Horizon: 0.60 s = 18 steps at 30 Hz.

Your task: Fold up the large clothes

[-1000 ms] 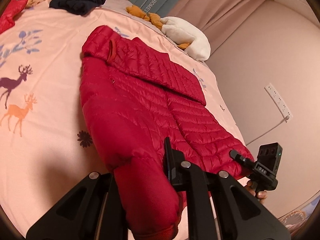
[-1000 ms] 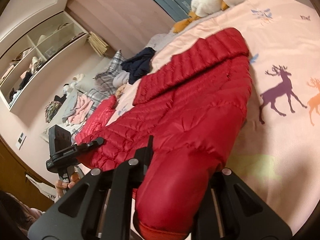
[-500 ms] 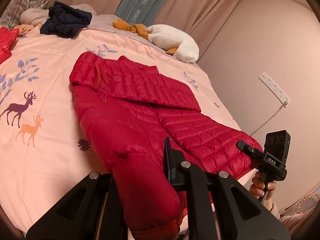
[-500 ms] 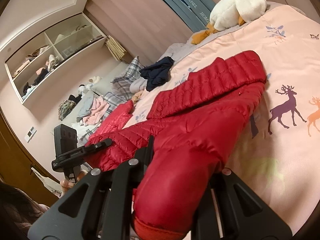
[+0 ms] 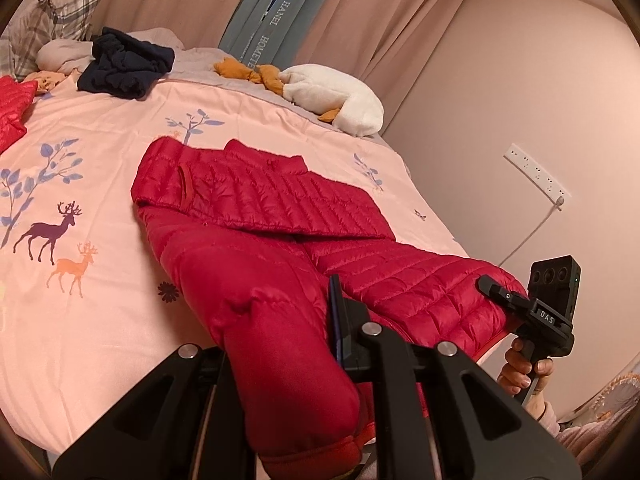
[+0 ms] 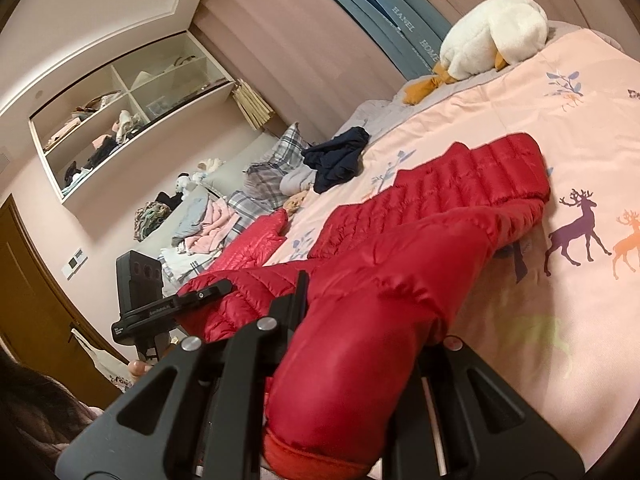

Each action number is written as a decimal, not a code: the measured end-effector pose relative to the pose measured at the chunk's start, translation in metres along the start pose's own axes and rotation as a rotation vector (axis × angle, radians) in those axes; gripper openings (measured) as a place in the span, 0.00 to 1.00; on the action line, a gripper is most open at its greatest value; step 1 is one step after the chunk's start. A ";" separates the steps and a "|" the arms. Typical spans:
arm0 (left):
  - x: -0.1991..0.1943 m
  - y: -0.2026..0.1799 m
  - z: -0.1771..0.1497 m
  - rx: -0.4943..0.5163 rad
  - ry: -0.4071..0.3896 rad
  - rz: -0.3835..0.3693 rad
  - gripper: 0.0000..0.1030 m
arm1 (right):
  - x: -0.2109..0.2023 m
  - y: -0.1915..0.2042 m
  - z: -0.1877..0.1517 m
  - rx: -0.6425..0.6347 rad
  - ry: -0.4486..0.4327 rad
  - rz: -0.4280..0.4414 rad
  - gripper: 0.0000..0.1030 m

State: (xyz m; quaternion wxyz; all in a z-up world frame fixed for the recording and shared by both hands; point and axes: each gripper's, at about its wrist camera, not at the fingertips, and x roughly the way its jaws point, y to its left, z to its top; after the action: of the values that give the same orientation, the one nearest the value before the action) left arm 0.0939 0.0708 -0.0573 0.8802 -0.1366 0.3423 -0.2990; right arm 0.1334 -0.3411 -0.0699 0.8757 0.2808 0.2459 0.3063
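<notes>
A red quilted down jacket (image 5: 260, 200) lies lengthwise on the pink bed cover (image 5: 100, 140), one sleeve folded across its far part. My left gripper (image 5: 288, 340) is shut on one near corner of the hem, with red fabric bunched between its fingers and only one finger (image 5: 340, 312) showing. My right gripper (image 6: 360, 340) is shut on the other near corner of the jacket (image 6: 440, 184). Both corners hang raised off the bed. Each view shows the other gripper beside the hem: the right gripper (image 5: 486, 282), held by a hand, and the left gripper (image 6: 224, 286).
A navy garment (image 5: 128, 64), a white plush goose (image 5: 332, 100) and plaid pillows (image 6: 276, 160) lie at the far end of the bed. A second red jacket (image 5: 12, 108) lies at its side. A wall with a socket strip (image 5: 536, 176) stands close by. Shelves (image 6: 120, 120) hang above piled clothes (image 6: 208, 220).
Both grippers have risen, lifting the jacket's near hem off the bed. The far part of the jacket has stayed flat on the cover.
</notes>
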 end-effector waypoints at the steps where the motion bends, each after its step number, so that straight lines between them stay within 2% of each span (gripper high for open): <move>1: -0.001 -0.001 0.002 0.006 -0.006 0.000 0.12 | -0.002 0.002 0.000 -0.004 -0.003 0.004 0.12; 18: -0.007 -0.010 0.029 0.082 -0.086 -0.015 0.12 | -0.032 0.031 0.005 -0.080 -0.059 0.068 0.12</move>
State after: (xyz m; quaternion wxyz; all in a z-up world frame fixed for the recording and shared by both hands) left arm 0.1057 0.0684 -0.0280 0.8967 -0.1157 0.2905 -0.3132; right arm 0.1018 -0.3444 -0.0381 0.8822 0.2625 0.1979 0.3372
